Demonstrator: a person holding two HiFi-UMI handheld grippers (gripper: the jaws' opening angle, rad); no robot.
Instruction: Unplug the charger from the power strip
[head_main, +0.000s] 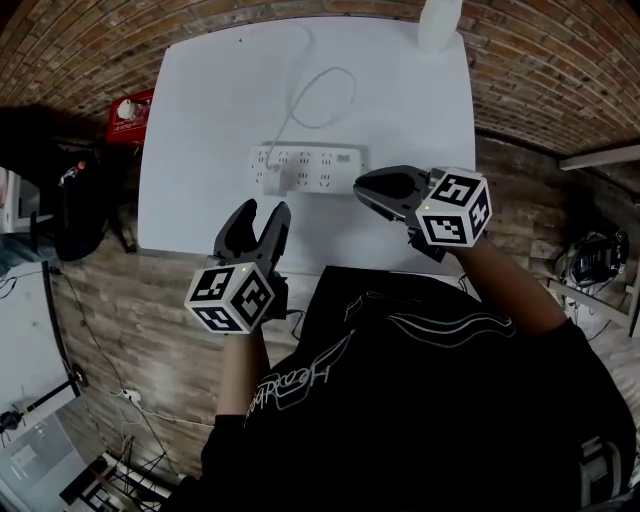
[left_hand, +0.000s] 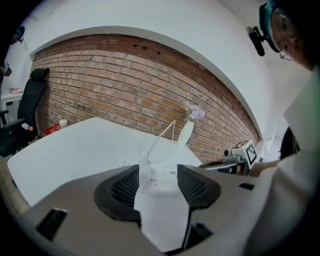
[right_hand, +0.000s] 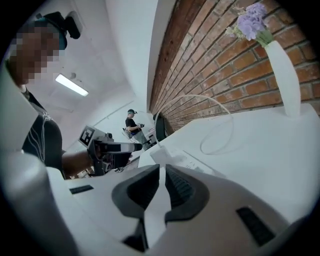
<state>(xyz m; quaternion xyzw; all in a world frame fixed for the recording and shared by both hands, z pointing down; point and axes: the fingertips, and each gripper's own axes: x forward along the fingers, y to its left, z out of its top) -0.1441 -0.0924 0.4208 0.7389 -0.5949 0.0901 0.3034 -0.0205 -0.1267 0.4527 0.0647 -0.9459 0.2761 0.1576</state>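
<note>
left claw (left_hand: 159, 186): spread wide, with nothing between the pads. It hangs just on the near side of the power strip's left end and is aimed at it.
right claw (right_hand: 161, 187): pressed together and empty. Its tips are at the power strip's right end and it points along it. Whether it touches the strip cannot be told.
power strip (head_main: 318, 170): white, lying flat on the tabletop (head_main: 200, 120), with its long side running across the head view.
charger (head_main: 267, 160): white, plugged into the power strip at its left end. Neither claw is on it.
cable (head_main: 322, 98): white. It runs from the charger and lies in a loose loop on the tabletop beyond the power strip.
vase (right_hand: 283, 75): white, holding pale purple flowers. It stands at the tabletop's far edge, well beyond the power strip's right end, against the brick wall (left_hand: 115, 90).
chair (left_hand: 22, 115): black, off the tabletop, well to the left of the power strip.
</note>
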